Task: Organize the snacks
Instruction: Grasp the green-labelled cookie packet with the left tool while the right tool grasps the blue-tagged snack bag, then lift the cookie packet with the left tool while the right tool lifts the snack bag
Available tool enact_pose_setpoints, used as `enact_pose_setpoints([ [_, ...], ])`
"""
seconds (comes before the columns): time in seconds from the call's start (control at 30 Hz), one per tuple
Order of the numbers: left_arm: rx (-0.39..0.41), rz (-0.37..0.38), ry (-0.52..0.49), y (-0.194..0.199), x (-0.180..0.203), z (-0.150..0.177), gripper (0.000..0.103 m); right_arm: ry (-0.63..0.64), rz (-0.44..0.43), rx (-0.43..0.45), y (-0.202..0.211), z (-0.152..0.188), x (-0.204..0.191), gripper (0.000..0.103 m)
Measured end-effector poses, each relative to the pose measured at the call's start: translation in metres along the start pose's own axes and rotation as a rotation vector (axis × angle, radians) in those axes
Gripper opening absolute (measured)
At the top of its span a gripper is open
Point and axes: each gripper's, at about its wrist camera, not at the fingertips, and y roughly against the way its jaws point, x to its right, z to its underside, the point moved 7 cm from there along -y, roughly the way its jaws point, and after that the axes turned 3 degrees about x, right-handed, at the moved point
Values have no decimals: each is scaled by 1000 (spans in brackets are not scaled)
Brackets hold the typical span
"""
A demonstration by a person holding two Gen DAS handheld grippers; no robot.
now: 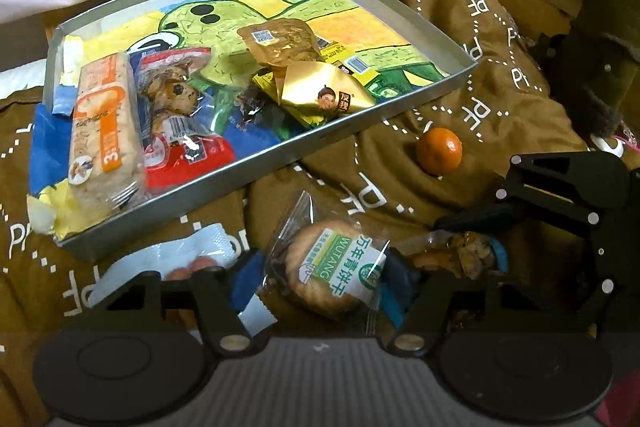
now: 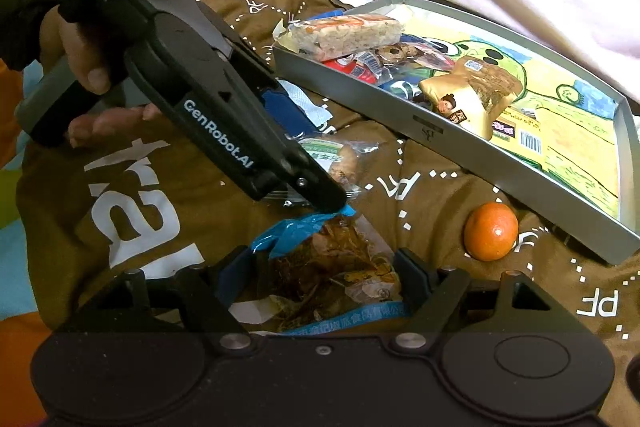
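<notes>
Between the spread fingers of the left tongs (image 1: 324,277) a round biscuit packet (image 1: 334,273) with a green label is seen, lying on the brown printed blanket (image 1: 460,99); whether the pads touch it cannot be told. Between the fingers of the right tongs (image 2: 320,277), likewise spread, a blue-edged snack bag (image 2: 332,271) is framed, its lower end cut off by the tool body. The left tool's tip is laid across the bag's upper corner, and the biscuit packet is partly hidden behind that tool in the right wrist view. A white-and-blue sachet (image 1: 172,259) is half covered by the left finger. Beyond, a grey tray (image 1: 280,151) with a painted lining is set on the blanket, holding a rice bar (image 1: 106,131), a red-wrapped snack (image 1: 180,131) and a gold packet (image 1: 328,89). A mandarin (image 1: 439,151) lies just beside the tray's near wall.
</notes>
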Motion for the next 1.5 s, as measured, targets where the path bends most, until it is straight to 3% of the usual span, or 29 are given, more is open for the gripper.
enact_pose_setpoints([
  [0.47, -44, 13, -12, 15, 8, 12, 61, 16, 23, -19, 7, 1, -2, 72],
  [0.63, -47, 1, -10, 19, 11, 14, 59, 19, 44, -25, 12, 1, -3, 64],
  [1.03, -58, -62, -18, 43, 20, 22, 58, 64, 97, -1, 31, -5, -11, 62],
  [1.5, 9, -106, 15, 78, 16, 5, 58, 51, 200, 65, 50, -21, -6, 62],
])
